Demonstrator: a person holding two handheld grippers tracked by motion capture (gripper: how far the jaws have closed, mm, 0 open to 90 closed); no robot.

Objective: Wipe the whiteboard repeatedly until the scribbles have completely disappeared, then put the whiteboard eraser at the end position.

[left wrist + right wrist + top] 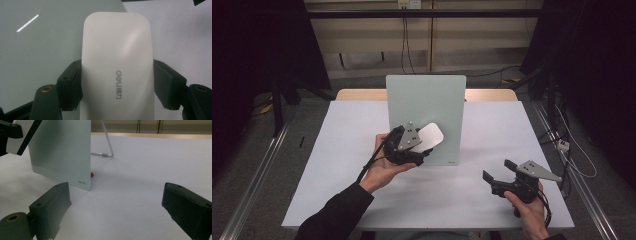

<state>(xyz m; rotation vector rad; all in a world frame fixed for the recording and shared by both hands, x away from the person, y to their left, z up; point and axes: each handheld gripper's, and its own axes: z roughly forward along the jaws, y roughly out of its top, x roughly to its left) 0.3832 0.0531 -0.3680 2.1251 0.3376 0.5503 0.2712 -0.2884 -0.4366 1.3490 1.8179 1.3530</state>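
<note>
A pale green board [427, 112] stands upright on a wire easel in the middle of the white table [337, 160]. My left gripper [422, 145] is shut on a white rounded eraser [428, 136] and holds it against the lower left of the board's face. In the left gripper view the eraser [117, 67] sits clamped between both pads [72, 82], with grey lettering on its back, and the board [40, 50] lies behind it. My right gripper [499, 171] hovers low at the front right of the table, jaws wide open and empty [117, 207].
In the right gripper view the board [62, 152] rests on its wire easel leg [106, 142], with a small red foot [92, 174] at its base. A wooden strip [357, 94] edges the table's far side. Cables trail on the floor at the right.
</note>
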